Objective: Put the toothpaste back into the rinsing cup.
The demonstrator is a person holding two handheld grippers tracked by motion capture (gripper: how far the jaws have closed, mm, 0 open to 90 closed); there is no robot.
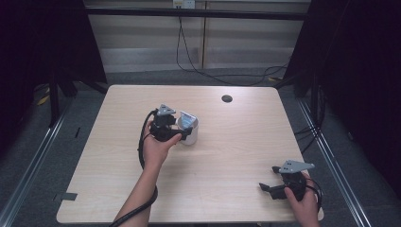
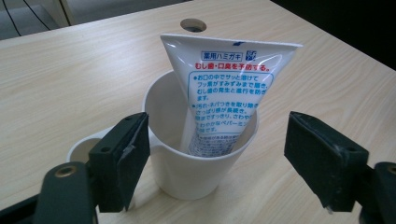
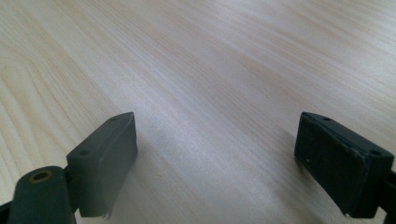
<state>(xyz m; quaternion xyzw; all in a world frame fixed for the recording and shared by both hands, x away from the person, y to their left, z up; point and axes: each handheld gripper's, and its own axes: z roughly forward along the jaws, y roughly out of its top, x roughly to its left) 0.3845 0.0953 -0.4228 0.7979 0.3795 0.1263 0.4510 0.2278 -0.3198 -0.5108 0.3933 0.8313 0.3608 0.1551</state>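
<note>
a white cup [image 1: 189, 133] stands upright left of centre on the wooden table [image 1: 236, 156], a toothpaste tube [image 1: 187, 120] standing in it with its flat crimped end up and leaning toward the far side. the left gripper [image 1: 182, 128] sits right at the cup, on its near-left side, with the cup between its spread jaws; in the left gripper view the tube [image 2: 224, 93] rises straight ahead between the two black pads, its long axis close to vertical and tipped away from the camera, while the cup [image 2: 196, 163] fills the gap below. the left pad looks just beside the cup's wall, possibly brushing it; the right pad stands clear, so nothing is pinched. the jaws are parted and hold nothing. the right gripper [image 1: 269, 178] rests near the table's near-right corner, well apart from the cup, its jaws also wide apart over bare wood in the right gripper view [image 3: 215, 154]. the left hand is plainly the nearer one, and any withdrawal would likely run back along the line toward the person, away from the leaning tube.
</note>
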